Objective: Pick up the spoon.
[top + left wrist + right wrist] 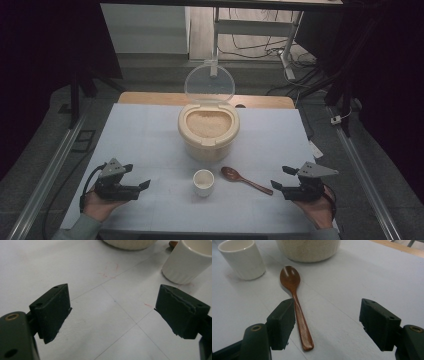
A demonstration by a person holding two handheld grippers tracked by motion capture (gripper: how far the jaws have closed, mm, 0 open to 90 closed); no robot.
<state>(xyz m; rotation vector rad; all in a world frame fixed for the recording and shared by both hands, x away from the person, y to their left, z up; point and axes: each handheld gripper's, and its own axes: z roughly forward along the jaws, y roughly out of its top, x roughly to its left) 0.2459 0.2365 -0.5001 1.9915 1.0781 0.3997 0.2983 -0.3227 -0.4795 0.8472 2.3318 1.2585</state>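
A cream rice container (208,132) (308,248) full of rice stands mid-table with its clear lid (209,82) tipped up behind it. In front of it sit a small white cup (203,182) (186,261) (241,258) and a brown wooden spoon (245,179) (295,300), bowl toward the container. My left gripper (136,176) (113,315) rests open at the front left, the cup ahead to its right. My right gripper (280,177) (328,322) rests open at the front right, the spoon's handle end lying just inside its left jaw.
A white sheet (145,135) covers the table, with a wooden edge (150,98) showing at the back. Metal rails (55,165) run along both sides. A desk frame and cables (280,47) stand on the floor beyond the table.
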